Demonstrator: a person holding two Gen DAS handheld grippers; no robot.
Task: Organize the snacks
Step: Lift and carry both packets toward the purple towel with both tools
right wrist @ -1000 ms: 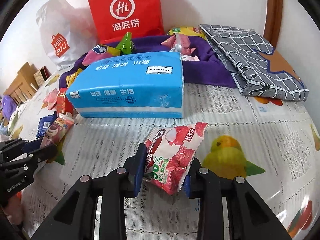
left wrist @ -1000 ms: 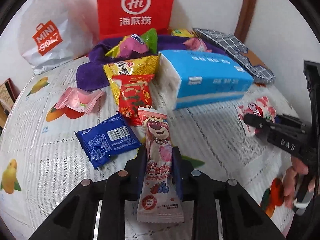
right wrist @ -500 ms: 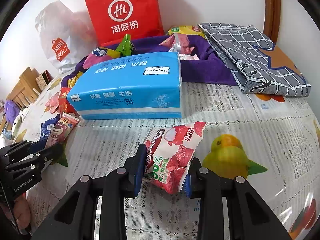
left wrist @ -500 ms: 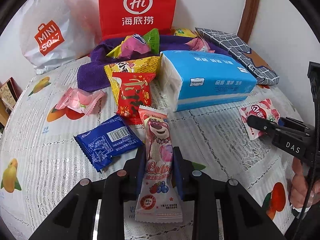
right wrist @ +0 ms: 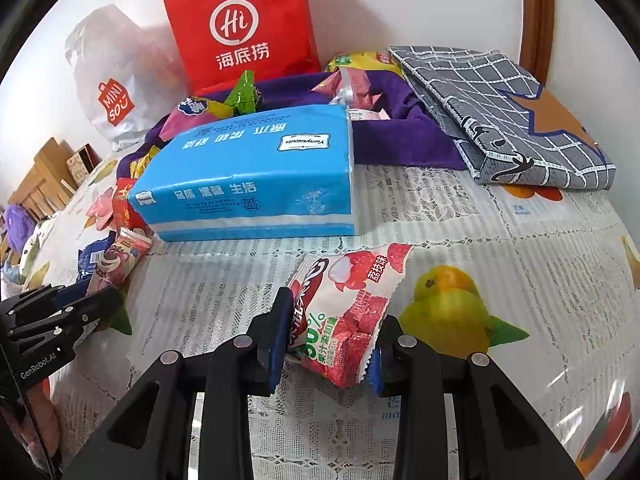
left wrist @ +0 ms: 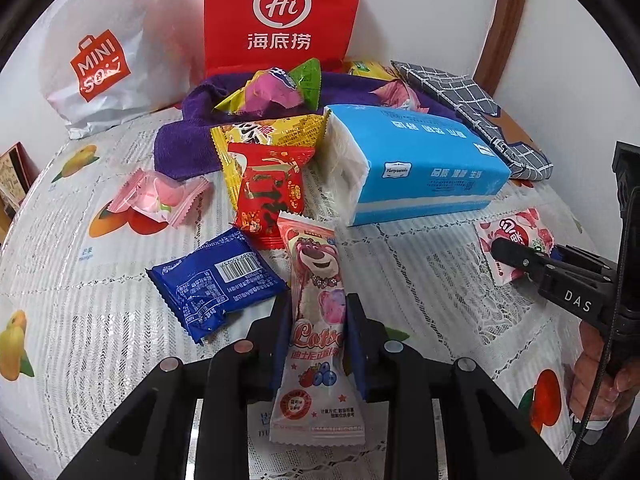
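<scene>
Since checked against the views of a second back: no real change around the two held snacks. Pink bear-print packet (left wrist: 316, 292) clamped as before, crosswise between the pads of the left gripper (left wrist: 318, 314), far end up against the lower edge of the red packet (left wrist: 272, 196), near end hanging loose toward the camera. Lychee jelly packet (right wrist: 352, 304) likewise pinched in the right gripper (right wrist: 332, 320), puffed and slightly creased at the pads, lying just in front of the blue tissue pack (right wrist: 256, 176). Same closure on both, no slip, no shift of either packet. Only a slight drift in framing, too small to count as a move. Cannot tell whether either packet is clear of the lace tablecloth (left wrist: 80, 320) or resting on it.

Reading for the task: both grasps secured, neither carry begun. Judged a pause after pick-up, with sorting at an early stage.

Loose and ungathered, working outward from the bear packet: blue biscuit packet (left wrist: 216, 280) just to its left, barcode up; red packet overlapping a yellow packet (left wrist: 272, 132); pink sweet wrapper (left wrist: 160, 196) further left, apart from the rest. More wrapped snacks heaped on the purple towel (left wrist: 180, 148) behind the tissue pack. Red paper bag (left wrist: 284, 12) and white shopping bag (left wrist: 100, 64) upright against the wall; grey checked cloth (right wrist: 500, 112) folded at the right. No obvious destination marked; towel heap a likely guess.
</scene>
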